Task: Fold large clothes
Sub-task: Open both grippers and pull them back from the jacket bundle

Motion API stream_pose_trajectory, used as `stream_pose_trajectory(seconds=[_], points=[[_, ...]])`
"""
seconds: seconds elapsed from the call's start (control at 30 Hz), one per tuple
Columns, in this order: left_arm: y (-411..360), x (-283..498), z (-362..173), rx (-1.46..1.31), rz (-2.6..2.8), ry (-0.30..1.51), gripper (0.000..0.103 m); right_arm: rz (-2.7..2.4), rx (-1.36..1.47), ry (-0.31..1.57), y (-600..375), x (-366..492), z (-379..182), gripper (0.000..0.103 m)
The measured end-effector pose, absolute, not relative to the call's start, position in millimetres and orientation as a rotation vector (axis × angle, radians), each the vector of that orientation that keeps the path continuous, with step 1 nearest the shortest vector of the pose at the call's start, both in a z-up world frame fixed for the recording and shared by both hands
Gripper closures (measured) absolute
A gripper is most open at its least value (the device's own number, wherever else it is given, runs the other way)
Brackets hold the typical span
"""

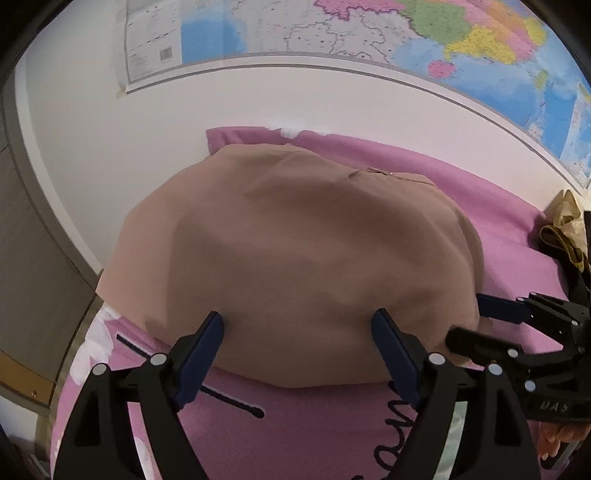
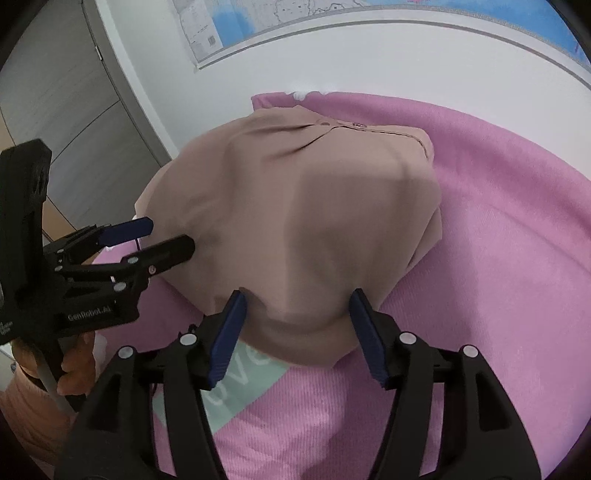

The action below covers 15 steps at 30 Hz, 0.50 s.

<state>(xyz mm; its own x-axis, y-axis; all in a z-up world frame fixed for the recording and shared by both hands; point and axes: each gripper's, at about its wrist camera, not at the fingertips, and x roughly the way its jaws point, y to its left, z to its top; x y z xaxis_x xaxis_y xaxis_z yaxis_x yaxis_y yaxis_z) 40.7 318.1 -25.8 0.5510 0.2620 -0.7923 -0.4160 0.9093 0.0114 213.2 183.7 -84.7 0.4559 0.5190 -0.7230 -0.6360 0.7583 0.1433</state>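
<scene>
Both my tongs stand open, gripping nothing: the left gripper [image 1: 299,325] and right gripper [image 2: 297,304] straddle the near hem of the folded tan cloth garment [image 1: 295,258]. It lies on the pink bedspread [image 1: 498,229], long axis running away toward the white wall [image 1: 147,129], collar farthest.

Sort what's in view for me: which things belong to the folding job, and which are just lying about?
Job:
- tan garment
- left tongs, open
- right tongs, open

Lying about:
- pink bedspread
- wall map
- yellowish cloth
</scene>
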Motion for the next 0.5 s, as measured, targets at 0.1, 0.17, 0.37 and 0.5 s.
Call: stream_pose_trajectory(seconds=[0.1,0.17,0.37,0.5], points=[[316.9,36.5,-25.3,-0.189,0.418,0.894,0.009,0.72,-0.158,0.814,180.7,208.0,-80.3,0.041],[315.0,33.5,-24.8,-0.186,0.432,0.881,0.009,0.717,-0.157,0.794,178.4,204.3,-76.6,0.04],[303.8,25.3,-17.3,-0.192,0.45,0.844,0.007,0.706,-0.165,0.764,172.6,195.7,-70.3,0.038],[292.0,23.2,-15.6,-0.163,0.457,0.824,0.007,0.692,-0.18,0.74,171.3,191.6,-68.6,0.036]])
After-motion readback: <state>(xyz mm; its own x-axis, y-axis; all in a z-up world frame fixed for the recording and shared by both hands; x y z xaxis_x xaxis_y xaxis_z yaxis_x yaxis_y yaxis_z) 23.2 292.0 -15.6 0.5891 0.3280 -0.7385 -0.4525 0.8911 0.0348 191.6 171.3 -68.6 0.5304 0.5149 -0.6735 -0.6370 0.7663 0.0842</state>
